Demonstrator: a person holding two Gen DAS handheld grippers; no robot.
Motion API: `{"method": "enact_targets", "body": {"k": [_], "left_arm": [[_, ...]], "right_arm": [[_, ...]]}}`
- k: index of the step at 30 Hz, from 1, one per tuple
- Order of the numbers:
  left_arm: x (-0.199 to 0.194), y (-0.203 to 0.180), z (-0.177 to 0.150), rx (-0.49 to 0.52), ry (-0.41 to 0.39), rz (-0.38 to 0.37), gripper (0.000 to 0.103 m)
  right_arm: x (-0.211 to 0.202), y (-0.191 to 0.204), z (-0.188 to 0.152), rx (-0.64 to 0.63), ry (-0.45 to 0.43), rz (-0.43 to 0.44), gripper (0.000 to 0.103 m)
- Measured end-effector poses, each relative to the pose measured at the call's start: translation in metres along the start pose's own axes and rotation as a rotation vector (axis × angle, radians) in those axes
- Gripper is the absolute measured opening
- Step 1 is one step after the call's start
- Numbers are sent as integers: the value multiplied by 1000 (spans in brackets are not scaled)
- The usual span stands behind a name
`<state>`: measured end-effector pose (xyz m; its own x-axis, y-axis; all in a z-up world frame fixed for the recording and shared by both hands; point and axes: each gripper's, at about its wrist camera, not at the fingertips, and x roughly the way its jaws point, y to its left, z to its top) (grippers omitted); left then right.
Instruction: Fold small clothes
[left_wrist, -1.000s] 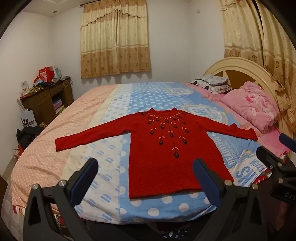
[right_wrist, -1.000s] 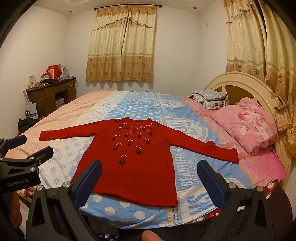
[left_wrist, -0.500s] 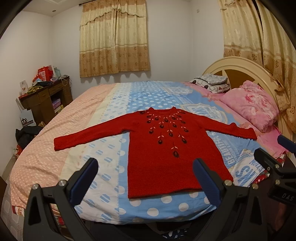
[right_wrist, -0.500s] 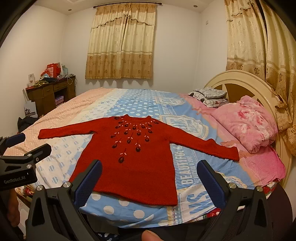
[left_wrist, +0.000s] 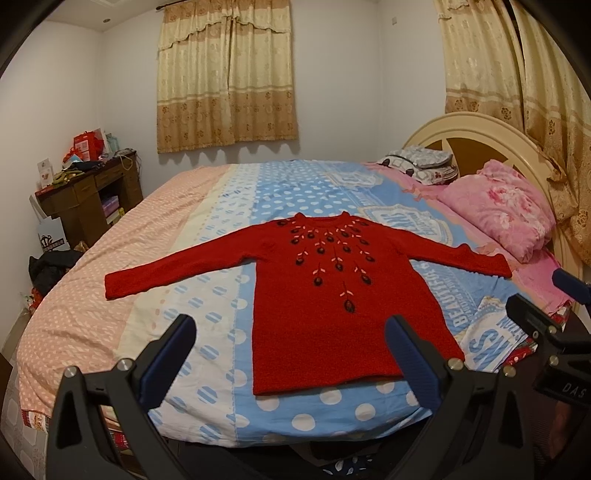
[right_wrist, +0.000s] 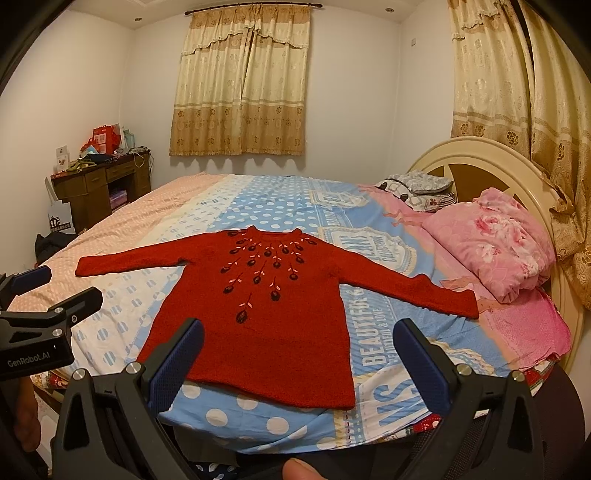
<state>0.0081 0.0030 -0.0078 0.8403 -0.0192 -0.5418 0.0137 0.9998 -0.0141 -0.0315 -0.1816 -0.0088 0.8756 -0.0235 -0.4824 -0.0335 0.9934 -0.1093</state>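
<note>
Your red knitted sweater with dark embroidered flowers (left_wrist: 332, 310) lies flat, face up, sleeves spread, on the blue polka-dot bedspread (left_wrist: 236, 295) near the bed's foot. It looks soft, limp and light, and will likely sag and stretch if lifted by one point, so take a cuff or a hem corner. Your left tongs (left_wrist: 291, 354) and right tongs (right_wrist: 299, 356) are both spread wide, empty, short of the hem. The right tongs' pad covers part of the near hem corner, and the bed's near edge is cut off.
</note>
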Motion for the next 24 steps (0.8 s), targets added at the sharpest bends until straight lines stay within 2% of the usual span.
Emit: {"method": "enact_targets", "body": {"k": [24], "left_arm": [[8, -6, -6, 8, 19, -10, 103]], "right_arm": [[7, -4, -3, -3, 13, 1, 102]]}}
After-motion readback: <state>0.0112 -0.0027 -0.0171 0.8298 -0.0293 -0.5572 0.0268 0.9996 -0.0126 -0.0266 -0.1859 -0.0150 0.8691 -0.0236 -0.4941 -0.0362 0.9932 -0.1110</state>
